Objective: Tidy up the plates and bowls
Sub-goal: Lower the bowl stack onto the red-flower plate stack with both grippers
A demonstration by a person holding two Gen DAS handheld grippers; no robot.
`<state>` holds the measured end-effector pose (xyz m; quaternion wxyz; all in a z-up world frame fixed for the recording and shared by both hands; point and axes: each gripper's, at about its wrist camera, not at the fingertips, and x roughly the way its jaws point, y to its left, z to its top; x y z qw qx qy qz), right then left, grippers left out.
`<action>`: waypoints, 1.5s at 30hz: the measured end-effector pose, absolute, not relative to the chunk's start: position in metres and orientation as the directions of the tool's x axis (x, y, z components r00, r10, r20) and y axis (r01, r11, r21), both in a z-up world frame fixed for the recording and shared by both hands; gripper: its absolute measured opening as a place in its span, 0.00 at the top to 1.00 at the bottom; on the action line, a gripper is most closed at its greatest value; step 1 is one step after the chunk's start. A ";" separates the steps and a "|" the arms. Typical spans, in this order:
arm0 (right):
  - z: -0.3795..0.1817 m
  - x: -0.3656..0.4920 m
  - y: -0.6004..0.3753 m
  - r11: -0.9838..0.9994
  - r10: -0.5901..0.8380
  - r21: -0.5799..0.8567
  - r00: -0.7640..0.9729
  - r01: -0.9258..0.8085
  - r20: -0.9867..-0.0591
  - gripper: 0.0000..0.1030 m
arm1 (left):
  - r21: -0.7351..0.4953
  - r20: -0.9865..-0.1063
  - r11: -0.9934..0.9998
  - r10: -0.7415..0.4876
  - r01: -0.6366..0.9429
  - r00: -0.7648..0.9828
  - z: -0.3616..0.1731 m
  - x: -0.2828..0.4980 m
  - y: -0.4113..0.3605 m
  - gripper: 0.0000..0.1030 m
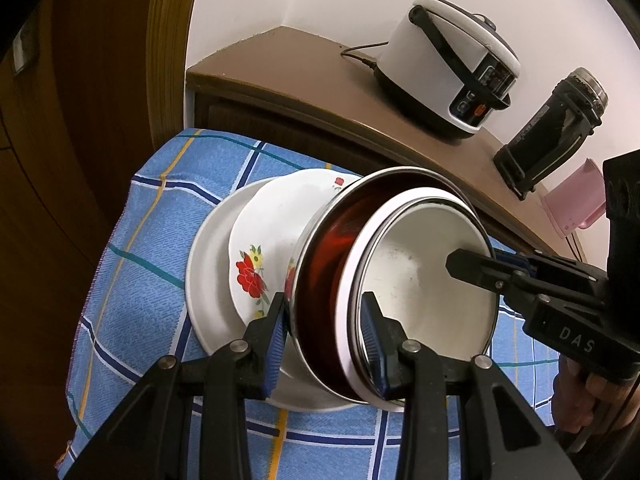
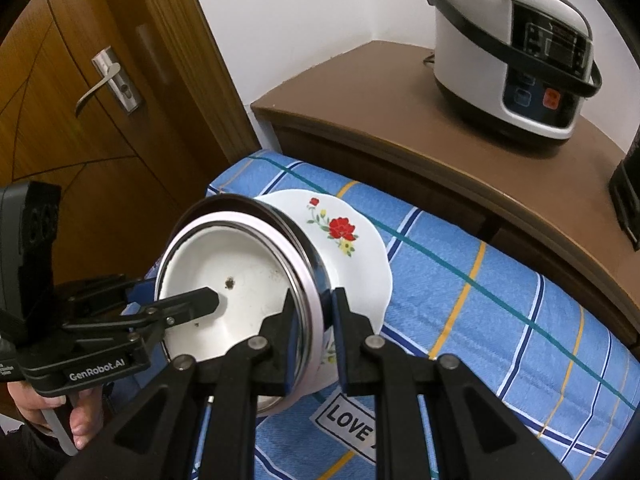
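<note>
Far left I had the wooden door (image 2: pixel 80 152) with its metal handle (image 2: pixel 100 84), and next to it the blue checked cloth (image 1: pixel 160 240) spread under everything I was working on. On that cloth lay a plain white plate (image 1: pixel 208 264), and on top of it sat a flowered plate (image 1: pixel 272 232), red bloom facing up.

Then came my left gripper (image 1: pixel 325 340). Its jaws were closed partway and clamped on the near rim of the nested bowls (image 1: pixel 352 280), with one blue pad outside the steel wall and the other inside. The stack was a steel bowl (image 1: pixel 324 248) with a white bowl (image 1: pixel 412 280) seated in it. The two hung tilted over the flowered plate, mouth turned towards the cameras. I could not tell whether the steel base touched the plate beneath.

Further right, my right gripper (image 2: pixel 318 320) pinched the opposite rim. Its jaws were almost closed, with one finger inside the white bowl and one outside the steel, so both grippers had the stack between them.

Behind stood the brown desk (image 1: pixel 300 80) against the wall. It carried a white rice cooker (image 1: pixel 448 64), then a black flask (image 1: pixel 548 132) standing upright, and a pink cup (image 1: pixel 576 200) at the far right edge, partly hidden by my right gripper's body.
</note>
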<state>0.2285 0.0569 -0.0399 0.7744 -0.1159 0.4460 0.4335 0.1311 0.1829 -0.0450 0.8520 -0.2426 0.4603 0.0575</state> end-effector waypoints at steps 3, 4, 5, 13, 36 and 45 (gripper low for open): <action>-0.041 0.232 0.057 0.589 0.569 0.223 0.203 -0.776 -0.797 0.84 | -0.369 -0.815 0.872 -0.137 -0.321 0.563 -0.045 0.132 0.185 0.63; -0.041 0.234 0.057 0.586 0.571 0.230 0.194 -0.777 -0.798 0.84 | -0.373 -0.816 0.870 -0.143 -0.321 0.560 -0.045 0.132 0.185 0.63; -0.040 0.235 0.058 0.583 0.569 0.233 0.187 -0.778 -0.800 0.84 | -0.375 -0.817 0.870 -0.148 -0.320 0.557 -0.045 0.132 0.185 0.63; -0.045 0.245 0.067 0.580 0.563 0.251 0.158 -0.775 -0.811 0.83 | -0.390 -0.824 0.861 -0.168 -0.326 0.542 -0.051 0.138 0.191 0.62; -0.055 0.260 0.066 0.600 0.612 0.343 0.138 -0.723 -0.779 0.78 | -0.420 -0.771 0.858 -0.167 -0.294 0.615 -0.055 0.149 0.199 0.61; -0.058 0.262 0.070 0.604 0.625 0.339 0.164 -0.721 -0.763 0.79 | -0.344 -0.753 0.894 -0.078 -0.289 0.654 -0.055 0.152 0.196 0.61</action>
